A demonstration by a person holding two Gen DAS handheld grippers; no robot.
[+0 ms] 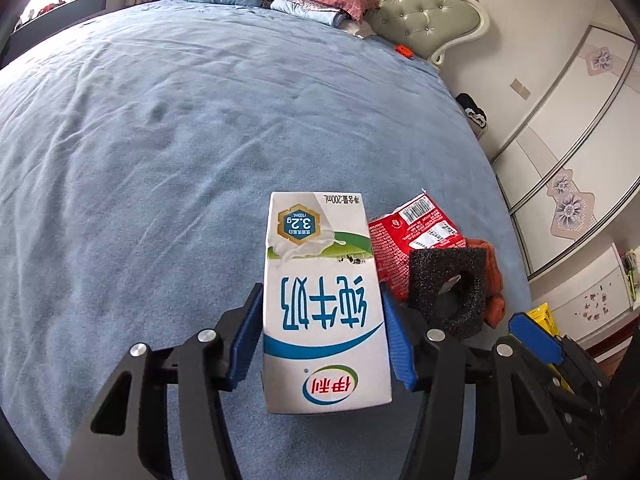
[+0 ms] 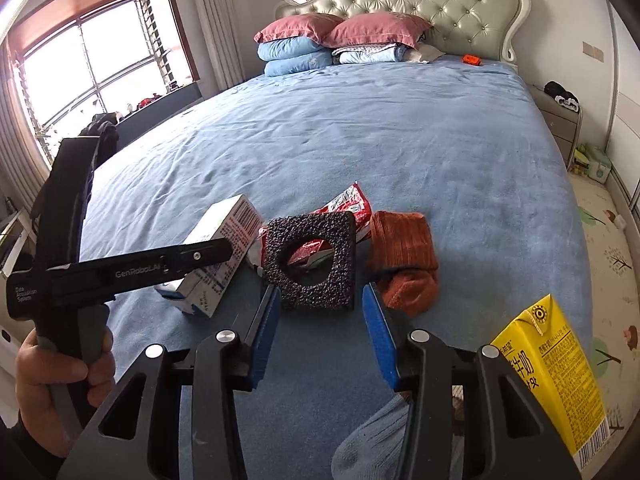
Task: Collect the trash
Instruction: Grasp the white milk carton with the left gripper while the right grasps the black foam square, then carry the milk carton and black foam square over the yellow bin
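Currently left gripper (image 1: 322, 332) clamps the white milk carton (image 1: 320, 300) at the blue bed's (image 1: 160, 160) near edge; right gripper (image 2: 320, 336) gapes empty, black foam square (image 2: 314, 260), red wrapper (image 1: 412, 232), yellow carton (image 2: 552, 376) uncollected.

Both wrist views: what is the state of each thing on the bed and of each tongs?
White milk carton: gripped, tilted.
Left tongs: shut on carton.
Right tongs: open, empty.
Black foam square with hole: leaning, untouched.
Red snack wrapper: crumpled.
Orange knitted sock: folded.
Yellow drink carton: upright.

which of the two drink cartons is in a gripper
The white milk carton, clamped between the left gripper fingers; the yellow carton sits free.
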